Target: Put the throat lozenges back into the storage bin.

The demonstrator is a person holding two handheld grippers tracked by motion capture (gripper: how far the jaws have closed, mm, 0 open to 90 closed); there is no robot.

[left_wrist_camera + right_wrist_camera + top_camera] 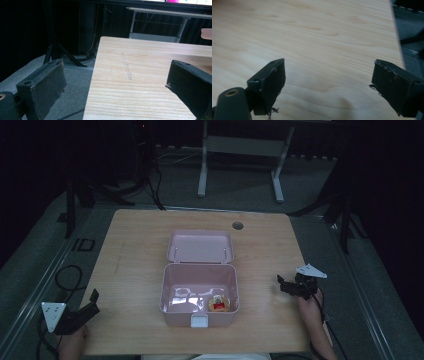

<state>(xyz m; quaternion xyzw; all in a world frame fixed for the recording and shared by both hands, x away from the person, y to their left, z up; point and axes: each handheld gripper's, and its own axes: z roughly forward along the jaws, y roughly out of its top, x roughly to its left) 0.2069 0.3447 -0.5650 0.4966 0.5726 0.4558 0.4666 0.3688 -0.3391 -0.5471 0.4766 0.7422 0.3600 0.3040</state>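
A pink plastic lidded box (199, 292) is sitting open in the middle of the wooden table (135, 270), its lid (200, 246) lying back flat behind it, and a small round yellow packet with a red label (219, 303) is resting inside, in the near right corner. The left gripper (88, 306) is hovering at the table's near left edge with its jaws spread wide and empty. The right gripper (286, 286) is hanging over bare wood near the right edge, its jaws likewise gaping and holding nothing.
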